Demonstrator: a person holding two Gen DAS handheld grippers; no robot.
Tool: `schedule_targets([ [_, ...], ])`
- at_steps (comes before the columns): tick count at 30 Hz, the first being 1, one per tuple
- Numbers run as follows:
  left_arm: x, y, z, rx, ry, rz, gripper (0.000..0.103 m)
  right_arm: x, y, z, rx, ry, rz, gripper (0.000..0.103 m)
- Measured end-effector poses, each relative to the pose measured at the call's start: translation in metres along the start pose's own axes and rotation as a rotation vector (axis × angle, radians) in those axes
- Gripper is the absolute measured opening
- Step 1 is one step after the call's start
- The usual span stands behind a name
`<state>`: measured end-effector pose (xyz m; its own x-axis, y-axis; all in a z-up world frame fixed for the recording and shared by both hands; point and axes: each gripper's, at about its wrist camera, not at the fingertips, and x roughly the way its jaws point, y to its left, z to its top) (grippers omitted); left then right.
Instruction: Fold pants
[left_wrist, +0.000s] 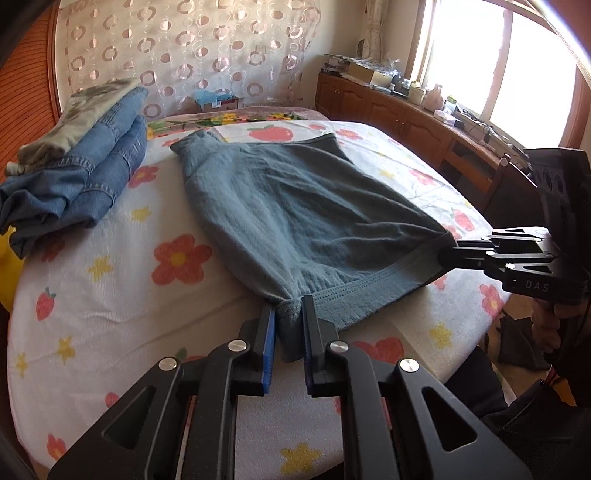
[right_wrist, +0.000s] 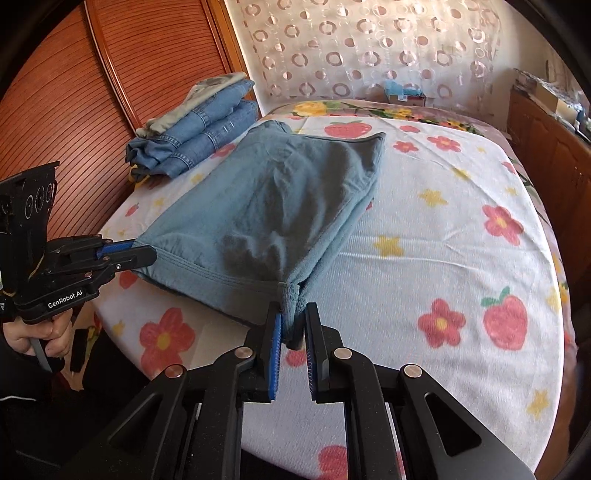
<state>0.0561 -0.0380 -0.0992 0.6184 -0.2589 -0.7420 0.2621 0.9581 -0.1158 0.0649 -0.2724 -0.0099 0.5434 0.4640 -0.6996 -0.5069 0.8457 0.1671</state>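
While the left gripper and right gripper each pinch a corner of the blue-grey pants' waistband hem, open floral bedsheet lies rightward, folded jeans leftward.

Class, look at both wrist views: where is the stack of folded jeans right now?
The folded jeans lie at the bed's far left corner, against the wooden slatted panel, left of the blue-grey pants; a pale folded garment rests on top.
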Motion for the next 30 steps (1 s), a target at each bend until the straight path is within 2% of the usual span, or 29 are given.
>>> schedule_targets([
  [4,0.0,0.003,-0.005,-0.012,0.01,0.011,0.018,-0.001,0.001,0.001,0.006,-0.003,-0.014,0.019],
  [7,-0.001,0.007,-0.006,-0.021,0.014,0.019,0.029,-0.005,0.001,0.001,0.007,-0.019,-0.019,0.021],
  [8,-0.001,0.007,-0.006,-0.022,0.011,0.024,0.04,-0.006,0.001,0.0,0.004,-0.025,-0.032,0.024],
  [9,-0.001,0.009,-0.006,-0.026,0.008,0.026,0.057,-0.008,0.001,0.0,0.003,-0.035,-0.043,0.026],
  [11,-0.002,0.012,-0.006,-0.041,-0.005,0.026,0.074,-0.011,0.0,-0.001,0.003,-0.061,-0.041,0.028],
  [12,-0.003,0.013,-0.005,-0.044,-0.014,0.029,0.076,-0.011,0.0,-0.001,0.005,-0.063,-0.035,0.029],
  [14,-0.004,0.013,-0.005,-0.045,-0.021,0.036,0.076,-0.009,0.001,-0.002,0.002,-0.063,-0.039,0.033],
  [17,-0.003,0.015,-0.006,-0.047,-0.029,0.058,0.076,-0.004,0.002,-0.004,0.002,-0.053,-0.041,0.033],
  [27,0.009,0.018,-0.013,-0.044,0.006,0.066,0.076,0.006,0.0,-0.007,0.012,-0.026,-0.058,0.033],
  [28,0.01,0.017,-0.014,-0.037,0.006,0.06,0.075,0.007,0.0,-0.007,0.01,-0.024,-0.062,0.033],
  [30,0.011,0.015,-0.015,-0.03,0.009,0.042,0.061,0.009,0.001,-0.009,0.002,-0.017,-0.068,0.033],
])
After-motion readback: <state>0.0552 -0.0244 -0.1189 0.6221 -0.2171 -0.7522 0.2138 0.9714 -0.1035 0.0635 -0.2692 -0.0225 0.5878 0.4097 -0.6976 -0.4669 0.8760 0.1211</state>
